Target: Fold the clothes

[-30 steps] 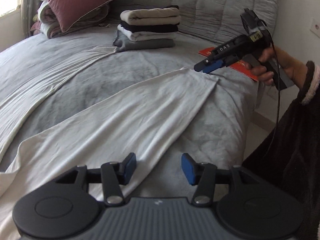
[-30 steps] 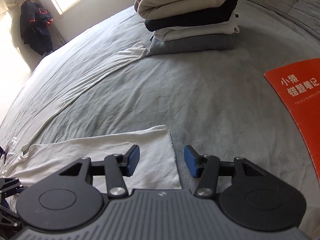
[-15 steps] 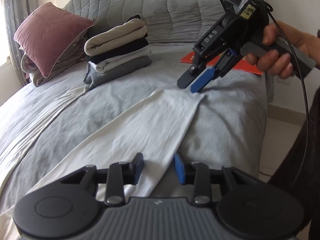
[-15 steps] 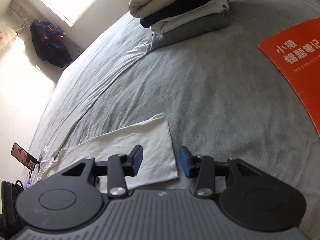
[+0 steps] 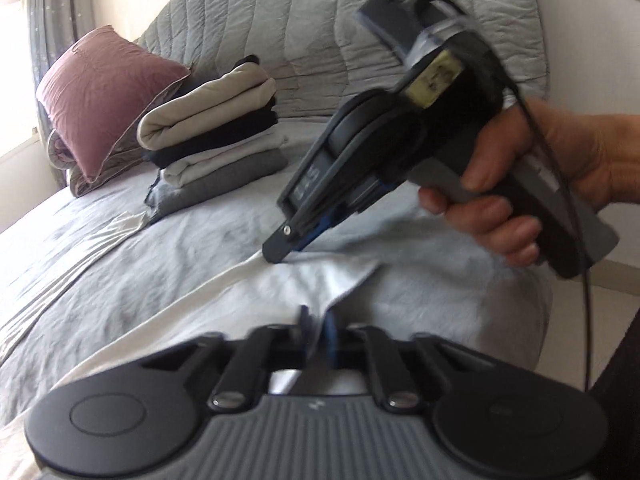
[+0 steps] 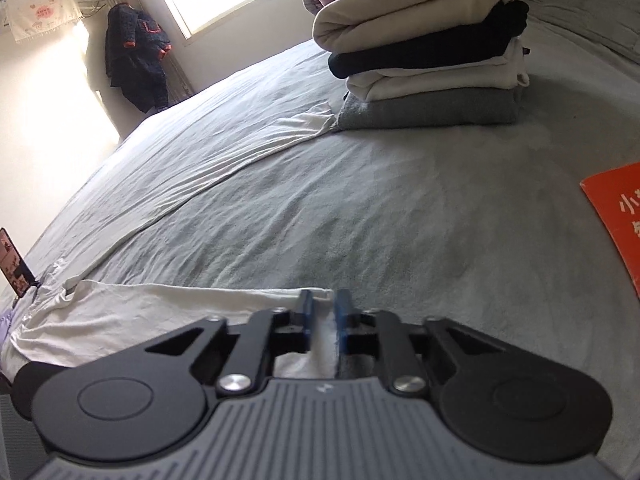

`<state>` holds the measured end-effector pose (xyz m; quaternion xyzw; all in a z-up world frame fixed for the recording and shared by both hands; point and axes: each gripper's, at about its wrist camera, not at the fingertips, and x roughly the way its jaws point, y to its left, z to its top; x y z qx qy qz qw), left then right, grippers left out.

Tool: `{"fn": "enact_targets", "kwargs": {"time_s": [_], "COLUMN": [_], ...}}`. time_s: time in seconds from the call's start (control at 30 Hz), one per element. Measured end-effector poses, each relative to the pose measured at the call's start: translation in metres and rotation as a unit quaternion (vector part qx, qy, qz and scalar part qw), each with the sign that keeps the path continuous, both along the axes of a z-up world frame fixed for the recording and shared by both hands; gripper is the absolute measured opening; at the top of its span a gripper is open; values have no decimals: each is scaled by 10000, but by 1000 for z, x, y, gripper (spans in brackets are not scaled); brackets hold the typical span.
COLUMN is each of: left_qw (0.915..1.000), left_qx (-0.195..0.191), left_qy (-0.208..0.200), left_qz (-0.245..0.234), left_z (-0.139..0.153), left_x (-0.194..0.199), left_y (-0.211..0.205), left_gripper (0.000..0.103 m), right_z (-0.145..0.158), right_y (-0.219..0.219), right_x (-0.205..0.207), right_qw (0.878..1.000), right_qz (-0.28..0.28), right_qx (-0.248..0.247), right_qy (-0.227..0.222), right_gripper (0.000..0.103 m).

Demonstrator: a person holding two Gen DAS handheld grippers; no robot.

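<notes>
A long white garment (image 5: 240, 304) lies flat on the grey bed (image 5: 120, 220). In the left wrist view my left gripper (image 5: 316, 316) has its jaws closing tight on the garment's near edge, and cloth shows between the blue pads. Just beyond it, a hand (image 5: 540, 184) holds my right gripper (image 5: 288, 246) tip-down on the garment's far corner. In the right wrist view the right gripper (image 6: 322, 300) is closing hard on the white garment (image 6: 160, 308), with a fold of cloth pinched between its pads.
A stack of folded clothes (image 6: 428, 60) sits near the headboard (image 5: 320, 20) beside a pink pillow (image 5: 108, 88). A second white strip (image 6: 200, 184) runs toward the stack. A red book (image 6: 616, 216) lies at the right, a phone (image 6: 14, 260) at the left edge.
Both grippers went from open to shut on the white garment. The left gripper slid along the cloth toward the corner where the right gripper came down.
</notes>
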<state>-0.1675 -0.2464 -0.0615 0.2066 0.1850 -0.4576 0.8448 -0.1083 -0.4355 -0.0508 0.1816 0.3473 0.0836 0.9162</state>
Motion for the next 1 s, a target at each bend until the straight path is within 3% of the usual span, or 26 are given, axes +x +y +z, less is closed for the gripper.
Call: {"fn": "enact_targets", "kwargs": {"time_s": [0.33,0.57,0.7,0.77,1.0], "left_qw": [9985,9980,9984,9985,9985], "left_qx": [-382,-137,-134,-90,83], "left_qy": [40,258,164,50,-184], "left_qz": [-397,-555,-516,-540,-516], "left_z": [17,2,1,3,2], "left_x": [-32,-38,-41,-44,-43], "left_y": [3,-6,-6,-7,-22], "left_gripper": [0,0,3,8,8], "right_z": [25,11,13,15,19], "right_y": [-5,4,0,-7,-25], "right_x": [-20,-24,-26,-27,-34], "right_qw": [9991,9954,9964,9976,9986], "right_qz": [-214,-150,-135,-162,-279], "right_qx": [-371,-885,-747,-543,-106], "right_qy": [-25,341,377,402,433], "right_gripper": [1,1,4,12,17]}}
